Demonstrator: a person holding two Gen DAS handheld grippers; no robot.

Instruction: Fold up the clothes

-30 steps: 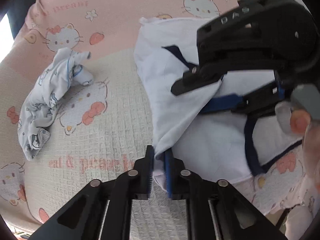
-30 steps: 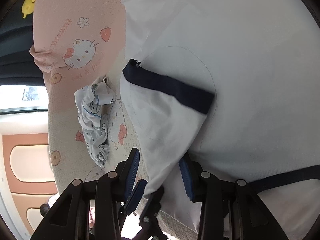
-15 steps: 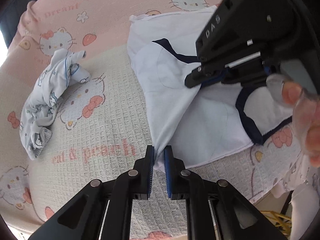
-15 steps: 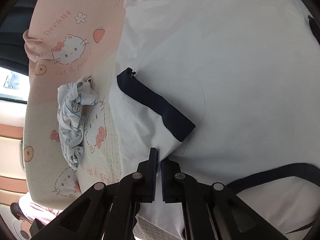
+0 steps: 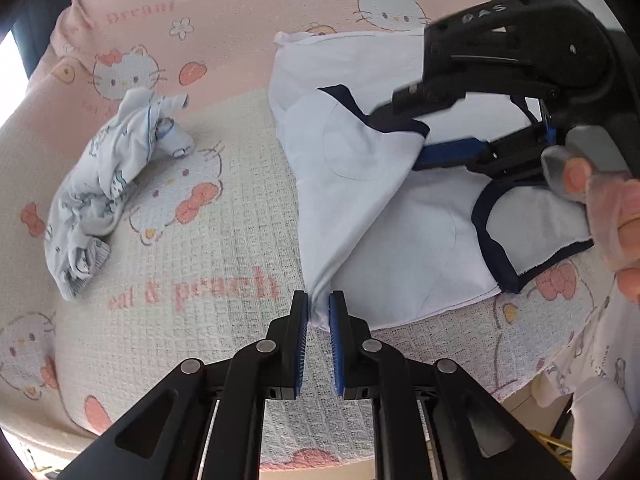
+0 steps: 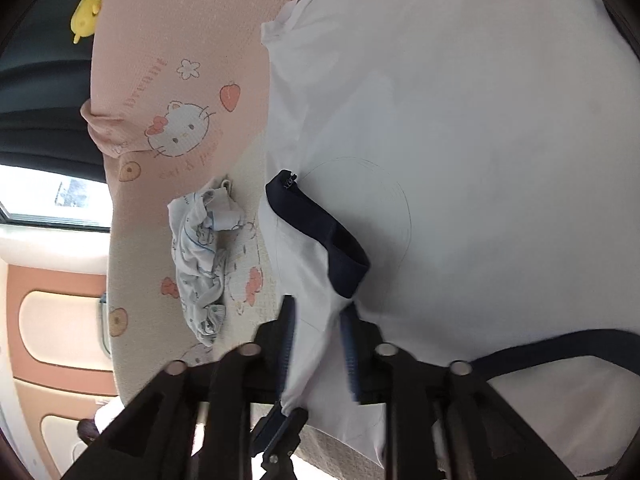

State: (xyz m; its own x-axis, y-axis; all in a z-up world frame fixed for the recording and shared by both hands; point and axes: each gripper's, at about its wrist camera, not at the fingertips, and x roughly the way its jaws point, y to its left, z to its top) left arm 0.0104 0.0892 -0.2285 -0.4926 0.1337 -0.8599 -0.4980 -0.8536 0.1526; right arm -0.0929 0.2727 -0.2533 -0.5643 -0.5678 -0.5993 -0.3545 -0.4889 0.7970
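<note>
Now, left gripper (image 5: 319,308): I pinch a corner of the white navy-trimmed cotton shirt (image 5: 360,184).
Right gripper (image 6: 318,340): jaws just opened, spread, sleeve cloth loose between them.
</note>
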